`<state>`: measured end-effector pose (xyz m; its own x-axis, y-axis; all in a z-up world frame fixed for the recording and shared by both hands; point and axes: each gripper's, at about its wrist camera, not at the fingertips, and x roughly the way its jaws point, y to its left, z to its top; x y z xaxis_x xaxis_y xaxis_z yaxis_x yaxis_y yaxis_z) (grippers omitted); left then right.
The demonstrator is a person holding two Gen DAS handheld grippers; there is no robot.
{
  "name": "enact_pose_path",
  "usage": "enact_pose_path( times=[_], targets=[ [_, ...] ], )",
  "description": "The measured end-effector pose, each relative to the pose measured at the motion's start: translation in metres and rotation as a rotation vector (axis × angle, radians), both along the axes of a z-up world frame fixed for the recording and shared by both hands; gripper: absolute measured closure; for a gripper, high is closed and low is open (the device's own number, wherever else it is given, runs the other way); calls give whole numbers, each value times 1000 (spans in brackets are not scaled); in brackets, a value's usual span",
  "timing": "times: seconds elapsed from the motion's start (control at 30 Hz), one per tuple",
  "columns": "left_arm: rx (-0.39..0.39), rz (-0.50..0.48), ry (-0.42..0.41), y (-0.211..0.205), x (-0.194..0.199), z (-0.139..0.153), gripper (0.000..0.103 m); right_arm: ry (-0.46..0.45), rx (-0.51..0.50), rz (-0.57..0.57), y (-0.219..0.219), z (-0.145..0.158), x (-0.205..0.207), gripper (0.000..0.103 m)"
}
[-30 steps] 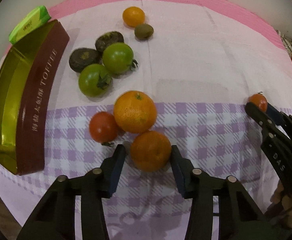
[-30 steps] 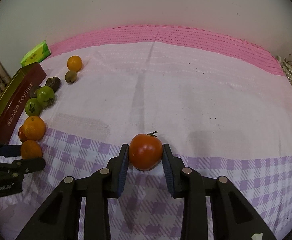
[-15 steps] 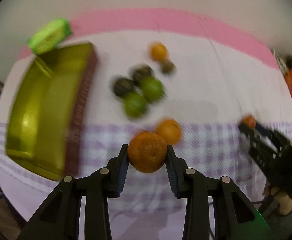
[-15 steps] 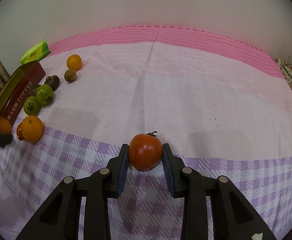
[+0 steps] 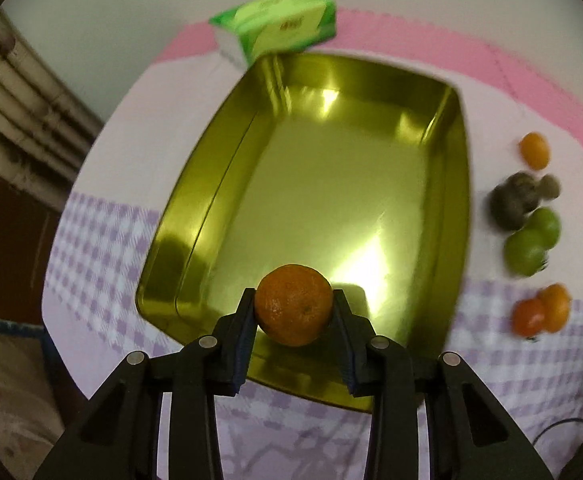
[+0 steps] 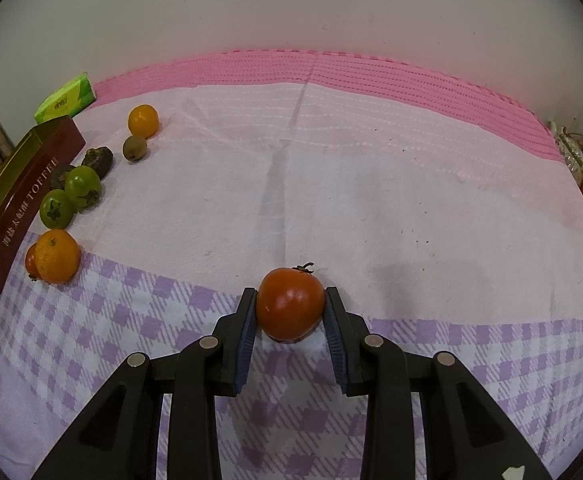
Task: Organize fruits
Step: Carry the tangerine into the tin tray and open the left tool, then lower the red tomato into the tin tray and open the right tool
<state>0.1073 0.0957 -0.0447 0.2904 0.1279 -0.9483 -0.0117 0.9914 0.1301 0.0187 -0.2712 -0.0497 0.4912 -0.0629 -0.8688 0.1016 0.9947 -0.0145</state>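
Above the near end of the gold tin (image 5: 251,184), the left hand-held gripper (image 5: 293,322) carries an orange (image 5: 293,304) clenched between both pads, the tin's long axis running away from it toward the green packet (image 5: 279,24). Well to the right of the tin, the right hand-held gripper (image 6: 290,320) grips a red tomato (image 6: 290,304) low over the worktop's checked cloth (image 6: 91,340); the left is clearly nearer the tin.

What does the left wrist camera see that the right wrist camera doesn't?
Only the left view shows the left gripper holding a round orange mandarin over the gold tin tray's bare shiny inside. Only the right view shows the right gripper clamping a red tomato. Both show the green tissue pack and two green tomatoes.
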Motion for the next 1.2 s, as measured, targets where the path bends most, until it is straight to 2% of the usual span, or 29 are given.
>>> enact_pose_path(
  times=[0.17,0.5,0.67,0.73,0.77,0.93,1.07,1.2],
  targets=[
    [-21,-3,24,5,-1,-19,66,9,-6,-7,1,0,2,73],
    [-5,-58,10,-4,-8,-24,64,39,-28,-29,5,2,8,73],
    [-56,-65,-16,0,-11,-18,56,30,-48,-12,16,14,10,73],
    [-71,-63,-31,2,-12,-14,44,17,-56,6,24,24,12,73],
    [-79,-63,-42,5,-12,-9,43,10,-55,14,28,28,12,73],
    [-108,-24,-133,27,-20,26,38,-40,-27,116,75,55,32,73],
    [-54,52,-206,54,-31,49,32,-62,35,245,136,68,54,73],
    [-31,114,-239,84,-46,57,29,-59,80,371,198,69,69,73]
  ],
)
